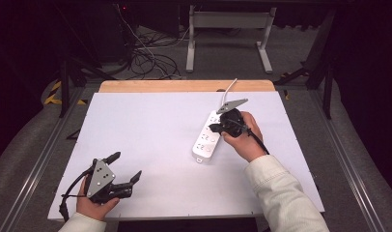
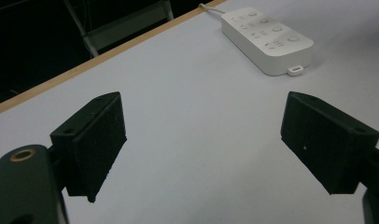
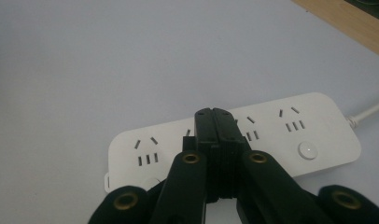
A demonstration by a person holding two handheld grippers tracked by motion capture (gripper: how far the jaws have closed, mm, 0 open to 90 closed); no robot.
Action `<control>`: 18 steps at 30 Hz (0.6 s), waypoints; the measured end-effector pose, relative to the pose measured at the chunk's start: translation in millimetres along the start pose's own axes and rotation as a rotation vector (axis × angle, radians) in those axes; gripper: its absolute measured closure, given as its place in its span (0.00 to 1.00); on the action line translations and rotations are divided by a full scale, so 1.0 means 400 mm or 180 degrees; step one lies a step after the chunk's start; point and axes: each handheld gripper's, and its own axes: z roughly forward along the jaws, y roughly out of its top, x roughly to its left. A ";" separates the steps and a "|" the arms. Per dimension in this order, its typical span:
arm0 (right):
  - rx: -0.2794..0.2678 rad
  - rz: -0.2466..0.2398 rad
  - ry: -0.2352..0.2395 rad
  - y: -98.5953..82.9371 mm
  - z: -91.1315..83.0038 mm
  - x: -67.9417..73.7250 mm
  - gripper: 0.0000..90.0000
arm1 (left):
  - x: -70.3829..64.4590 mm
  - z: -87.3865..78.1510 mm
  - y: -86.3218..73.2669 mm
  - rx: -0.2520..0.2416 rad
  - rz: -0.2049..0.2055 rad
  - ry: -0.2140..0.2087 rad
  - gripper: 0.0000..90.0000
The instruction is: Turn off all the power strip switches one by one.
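My right claw [image 3: 215, 116], pressed closed, hovers over the white power strip [image 1: 207, 137], which lies diagonally, cord end pointing away, while my left claw [image 1: 125, 167] gapes wide above the worktop [image 1: 150, 125].

– What carries everything here?
– A table [image 1: 150, 130] with a plain white top; a strip of bare wood shows along its far edge.
– And what lies on it?
– A white power strip [image 1: 207, 137], flat on the white surface, right of centre and toward the far half. It runs at a slant, its near end pointing left. Its white cord [image 1: 229, 89] leaves the far end and crosses the wooden strip.
– Any detail on the strip?
– Rows of sockets, each with a round button beside it.
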 end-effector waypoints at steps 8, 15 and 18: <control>-0.0045 -0.0023 -0.0091 0.013 -0.009 -0.016 1.00 | 0.000 0.000 0.000 0.0002 0.0006 0.0003 0.16; -0.0034 0.0063 -0.0236 0.014 -0.020 -0.063 1.00 | 0.000 -0.001 0.000 0.0002 0.0007 0.0002 0.16; -0.0024 0.0116 -0.0260 0.009 -0.020 -0.082 1.00 | 0.000 -0.001 0.000 0.0001 0.0005 0.0003 0.16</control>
